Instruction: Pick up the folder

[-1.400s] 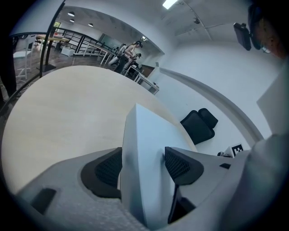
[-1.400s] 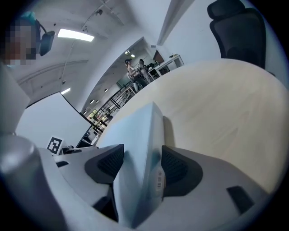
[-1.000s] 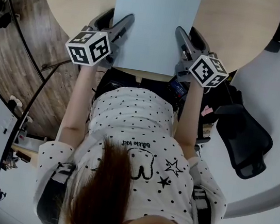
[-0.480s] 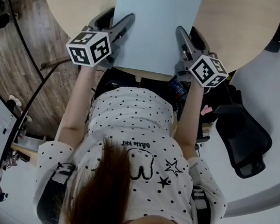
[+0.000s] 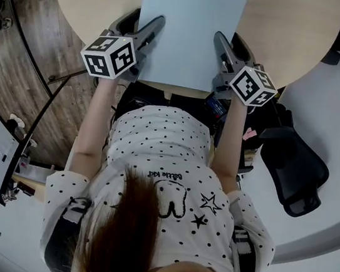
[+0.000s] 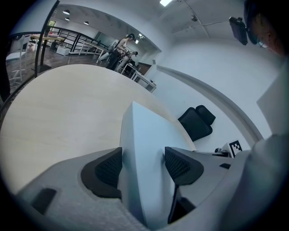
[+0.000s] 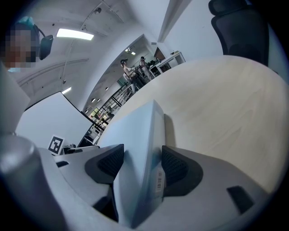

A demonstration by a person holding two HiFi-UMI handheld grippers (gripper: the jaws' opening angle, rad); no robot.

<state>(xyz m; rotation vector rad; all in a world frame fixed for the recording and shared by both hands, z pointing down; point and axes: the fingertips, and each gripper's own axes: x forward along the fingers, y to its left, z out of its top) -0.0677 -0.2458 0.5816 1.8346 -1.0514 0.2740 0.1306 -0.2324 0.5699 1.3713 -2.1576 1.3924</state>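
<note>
While the left gripper and the right gripper each hold their fingers closed on one side of the pale blue folder at the near edge of the desk, the grasp seems done, so next comes probably an even, level lift.
</note>
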